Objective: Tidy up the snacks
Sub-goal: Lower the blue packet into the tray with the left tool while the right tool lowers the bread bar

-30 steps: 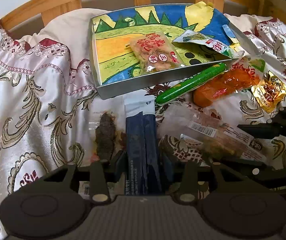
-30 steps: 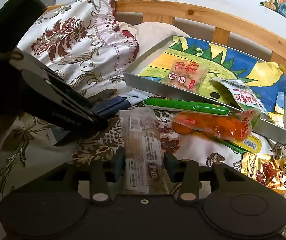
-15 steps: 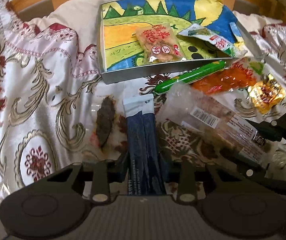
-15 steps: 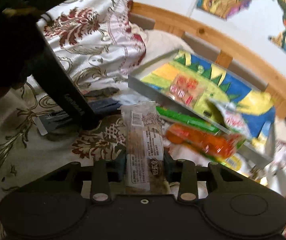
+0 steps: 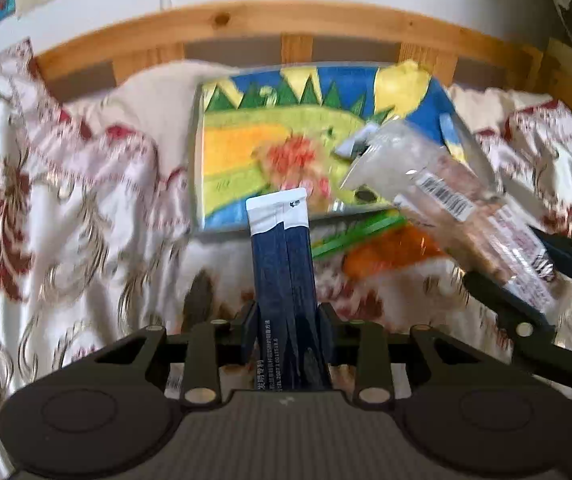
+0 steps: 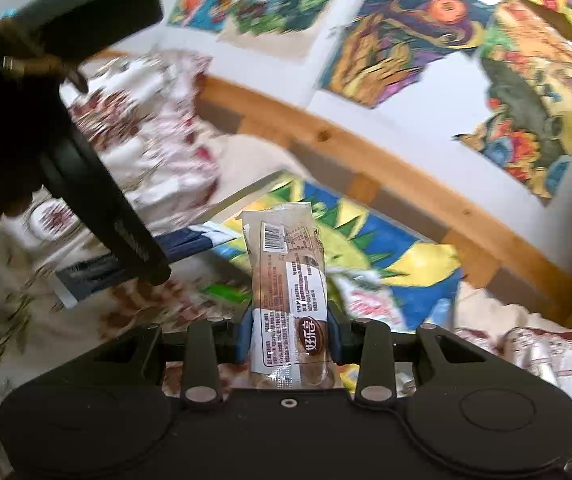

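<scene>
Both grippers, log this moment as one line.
left gripper: shut on blue sachet | right gripper: shut on clear packet | tray: ahead

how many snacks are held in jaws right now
2: the dark blue sachet in the left gripper, the clear wrapped bar in the right gripper. Others lie loose, blurred.

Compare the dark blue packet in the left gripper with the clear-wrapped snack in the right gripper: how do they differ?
The dark blue packet is opaque navy with a white top end; the clear-wrapped snack shows brownish food through its wrapper.
The packet is slim and flat; the snack looks wider and puffier.
The snack carries a barcode and a brown oval logo; the packet shows only small white print.
Shared: each is clamped by its lower end, in the left gripper and the right gripper, clear of the bedspread.
</scene>
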Demonstrator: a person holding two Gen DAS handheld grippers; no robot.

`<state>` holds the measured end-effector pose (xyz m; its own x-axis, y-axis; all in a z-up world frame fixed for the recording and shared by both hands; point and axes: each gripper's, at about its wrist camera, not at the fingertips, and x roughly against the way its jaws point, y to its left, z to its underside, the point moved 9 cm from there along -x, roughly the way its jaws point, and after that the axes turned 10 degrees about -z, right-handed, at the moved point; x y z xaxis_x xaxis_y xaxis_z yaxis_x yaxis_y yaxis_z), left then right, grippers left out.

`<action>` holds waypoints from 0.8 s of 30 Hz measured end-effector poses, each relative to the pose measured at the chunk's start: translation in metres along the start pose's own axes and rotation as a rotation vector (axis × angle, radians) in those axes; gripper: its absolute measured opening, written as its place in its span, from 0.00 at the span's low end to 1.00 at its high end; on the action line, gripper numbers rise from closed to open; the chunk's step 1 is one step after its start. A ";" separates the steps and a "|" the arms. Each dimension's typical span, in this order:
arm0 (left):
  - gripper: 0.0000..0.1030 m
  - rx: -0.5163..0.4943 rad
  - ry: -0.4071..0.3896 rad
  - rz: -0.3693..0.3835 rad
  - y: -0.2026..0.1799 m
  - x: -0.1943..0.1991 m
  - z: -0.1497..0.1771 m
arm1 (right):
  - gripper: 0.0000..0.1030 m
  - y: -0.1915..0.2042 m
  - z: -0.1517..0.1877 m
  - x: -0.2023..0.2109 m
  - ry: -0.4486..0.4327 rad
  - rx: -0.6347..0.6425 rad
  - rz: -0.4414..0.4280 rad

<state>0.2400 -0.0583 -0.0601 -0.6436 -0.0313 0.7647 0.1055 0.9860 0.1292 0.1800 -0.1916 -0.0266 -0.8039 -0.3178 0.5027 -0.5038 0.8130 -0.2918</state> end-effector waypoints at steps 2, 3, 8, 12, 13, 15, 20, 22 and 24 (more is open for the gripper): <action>0.34 -0.006 -0.026 -0.008 -0.009 -0.002 -0.015 | 0.37 -0.015 -0.005 0.003 -0.023 -0.011 0.031; 0.34 -0.006 -0.037 -0.011 -0.013 -0.003 -0.023 | 0.37 -0.024 -0.008 0.004 -0.037 -0.016 0.050; 0.34 0.016 -0.090 -0.008 -0.034 -0.013 -0.063 | 0.37 -0.069 -0.013 -0.001 -0.092 -0.050 0.142; 0.34 0.035 -0.140 -0.011 -0.052 -0.028 -0.099 | 0.37 -0.105 -0.012 -0.017 -0.108 -0.082 0.188; 0.34 0.041 -0.151 -0.009 -0.056 -0.032 -0.107 | 0.37 -0.114 -0.010 -0.020 -0.111 -0.088 0.199; 0.34 0.055 -0.174 -0.001 -0.065 -0.041 -0.123 | 0.37 -0.129 -0.007 -0.031 -0.108 -0.101 0.218; 0.34 0.077 -0.213 0.006 -0.085 -0.069 -0.151 | 0.37 -0.166 0.004 -0.058 -0.097 -0.183 0.247; 0.34 0.088 -0.215 0.008 -0.092 -0.081 -0.158 | 0.37 -0.178 0.008 -0.069 -0.097 -0.214 0.252; 0.34 0.091 -0.214 0.006 -0.098 -0.092 -0.163 | 0.37 -0.189 0.012 -0.079 -0.097 -0.253 0.247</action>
<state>0.4121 -0.1789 -0.0399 -0.7902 0.0005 0.6129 0.0471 0.9971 0.0599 0.3347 -0.3260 -0.0205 -0.9239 -0.1316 0.3592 -0.2064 0.9621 -0.1784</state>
